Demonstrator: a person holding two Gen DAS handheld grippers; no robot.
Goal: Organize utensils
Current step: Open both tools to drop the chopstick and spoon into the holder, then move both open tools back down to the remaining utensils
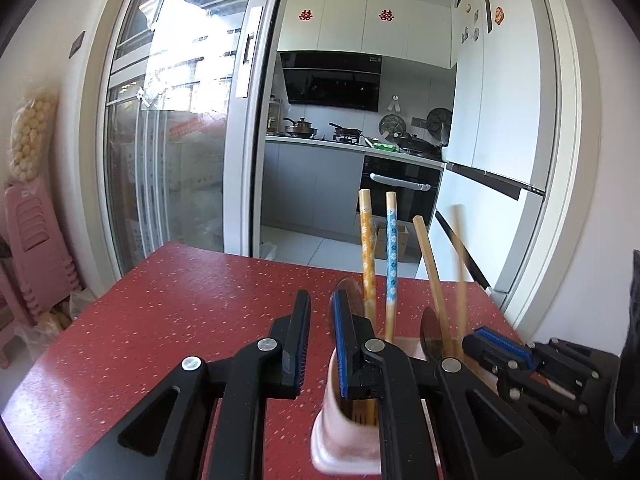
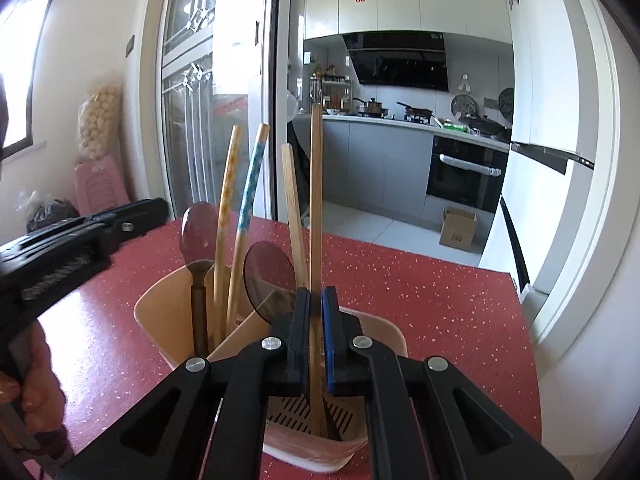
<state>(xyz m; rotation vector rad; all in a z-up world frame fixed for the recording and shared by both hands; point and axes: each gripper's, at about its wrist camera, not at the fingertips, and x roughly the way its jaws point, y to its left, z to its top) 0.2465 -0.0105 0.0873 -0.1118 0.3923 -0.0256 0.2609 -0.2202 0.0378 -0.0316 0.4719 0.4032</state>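
Note:
A pink utensil holder (image 2: 160, 312) stands on the red table (image 2: 440, 304). It holds a yellow patterned chopstick (image 2: 224, 208), a blue patterned chopstick (image 2: 248, 200), a plain wooden chopstick (image 2: 294, 216) and two dark spoons (image 2: 198, 230). My right gripper (image 2: 316, 332) is shut on another wooden chopstick (image 2: 316, 200), which stands upright with its lower end in the holder's slotted compartment. My left gripper (image 1: 320, 336) is open at the holder's (image 1: 340, 420) left rim, one finger (image 1: 348, 344) over the holder. The right gripper (image 1: 504, 348) shows at the right of the left wrist view.
The table's far edge faces an open sliding glass door (image 1: 180, 128) and a kitchen. A white fridge (image 1: 500, 120) stands at the right. Pink stools (image 1: 36, 240) are stacked at the left. A cardboard box (image 2: 458, 230) sits on the kitchen floor.

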